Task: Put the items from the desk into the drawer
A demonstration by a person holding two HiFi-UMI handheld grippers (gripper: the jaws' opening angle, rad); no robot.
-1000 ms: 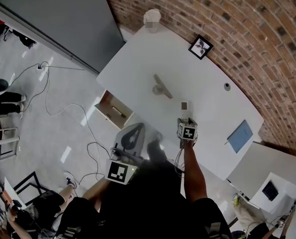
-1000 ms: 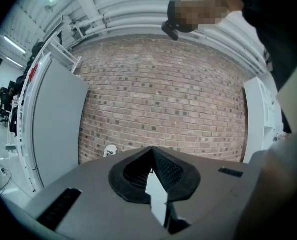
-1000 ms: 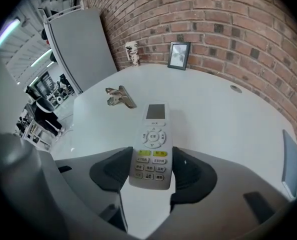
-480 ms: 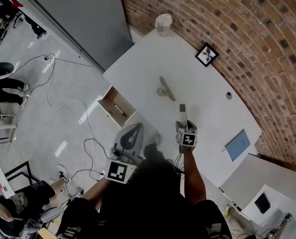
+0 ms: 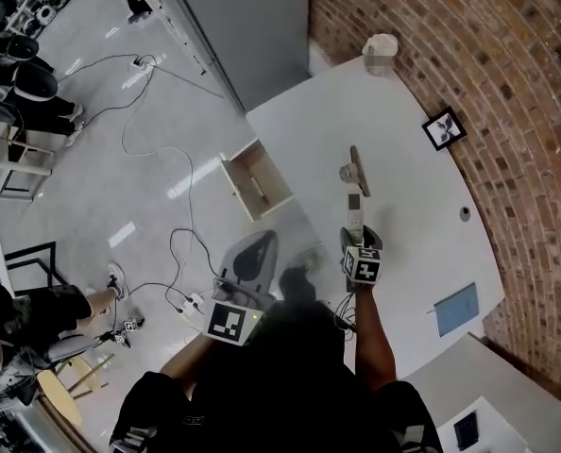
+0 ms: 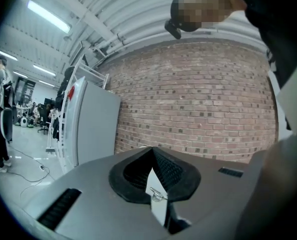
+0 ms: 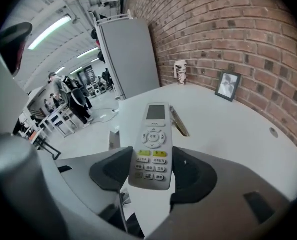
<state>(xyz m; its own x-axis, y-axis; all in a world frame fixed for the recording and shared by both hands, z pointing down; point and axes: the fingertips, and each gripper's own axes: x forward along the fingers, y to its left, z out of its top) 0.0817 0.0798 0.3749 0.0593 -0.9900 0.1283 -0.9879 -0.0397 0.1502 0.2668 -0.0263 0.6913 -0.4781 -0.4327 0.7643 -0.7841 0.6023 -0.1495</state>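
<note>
My right gripper is shut on a white remote control, held above the white desk with its screen end pointing away from me. The remote's tip is close to a tan elongated object lying on the desk. An open wooden drawer juts from the desk's left side, left of the remote. My left gripper hangs off the desk near my body; its dark pads meet with nothing held between them.
On the desk stand a framed picture, a pale cup-like thing, a small round knob and a blue notebook. A brick wall borders the desk. Cables and seated people are on the floor at left.
The head view has swung, so the desk and drawer now sit further right. My right gripper kept the remote and now holds it nearer the tan object. The left gripper has barely moved.
</note>
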